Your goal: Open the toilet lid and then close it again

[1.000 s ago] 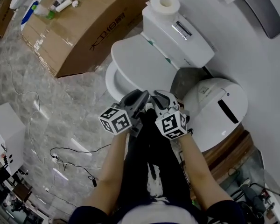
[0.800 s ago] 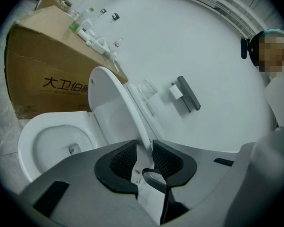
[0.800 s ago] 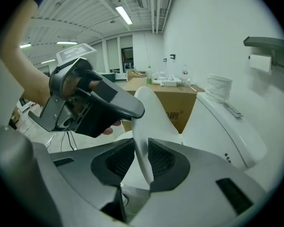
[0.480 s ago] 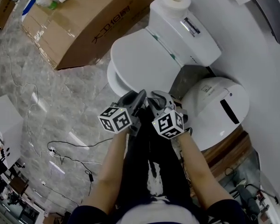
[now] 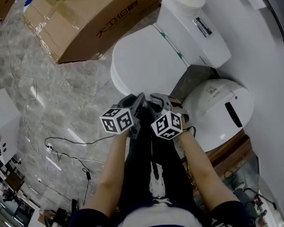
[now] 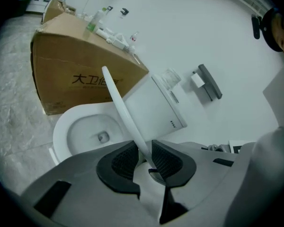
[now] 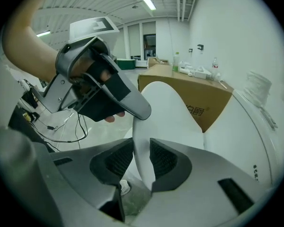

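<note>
**When the lid comes down, ease it rather than drop it**

While the toilet lid (image 6: 119, 105) stands tilted above the open bowl (image 6: 87, 134), with its front rim between both pairs of jaws, this looks like the closing half of the task. The left gripper (image 6: 143, 157) has just been closing on the rim. The right gripper (image 7: 141, 157) has just been opening, yet the lid fills its gap. Best to keep a light pinch, sink both hands together along the hinge's arc, and release only once the lid lies flat. The cardboard box (image 6: 80, 74) stands clear of the swing.
</note>
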Motion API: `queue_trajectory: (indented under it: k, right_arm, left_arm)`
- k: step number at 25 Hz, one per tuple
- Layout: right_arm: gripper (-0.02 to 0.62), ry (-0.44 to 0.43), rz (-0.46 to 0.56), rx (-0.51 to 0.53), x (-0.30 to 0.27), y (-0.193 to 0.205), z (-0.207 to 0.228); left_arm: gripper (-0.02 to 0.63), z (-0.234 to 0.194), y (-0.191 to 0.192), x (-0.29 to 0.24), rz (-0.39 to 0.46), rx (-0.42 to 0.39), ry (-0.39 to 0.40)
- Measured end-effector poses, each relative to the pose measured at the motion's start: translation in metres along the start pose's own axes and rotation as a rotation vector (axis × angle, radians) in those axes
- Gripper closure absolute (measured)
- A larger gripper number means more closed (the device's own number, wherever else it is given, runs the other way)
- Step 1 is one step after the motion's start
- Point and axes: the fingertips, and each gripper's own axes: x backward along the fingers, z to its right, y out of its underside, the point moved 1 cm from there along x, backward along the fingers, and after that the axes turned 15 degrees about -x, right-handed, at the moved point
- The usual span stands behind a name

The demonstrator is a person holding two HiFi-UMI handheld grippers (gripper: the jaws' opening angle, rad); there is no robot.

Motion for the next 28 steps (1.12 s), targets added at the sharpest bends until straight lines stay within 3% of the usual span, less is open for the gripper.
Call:
queue_trajectory:
  k: [10,16,28]
  right_arm:
    - [0.502,-0.087,-0.032,0.003,-0.008,-0.001,-0.015]
    - [0.540,-0.084,-0.039,0.011,-0.018,-0.005,-0.017]
    - [0.580,-0.092,-0.035,-0.058,-0.030,-0.015,-0.015]
  left_arm:
    - [0.511,-0.022,0.022,0.002,-0.062,0.043,-0.034]
    - [0.511,-0.041,0.040,0.002,-0.088,0.104,-0.043]
    - [0.494,-0.068,0.069,-0.001,-0.180,0.136,-0.077]
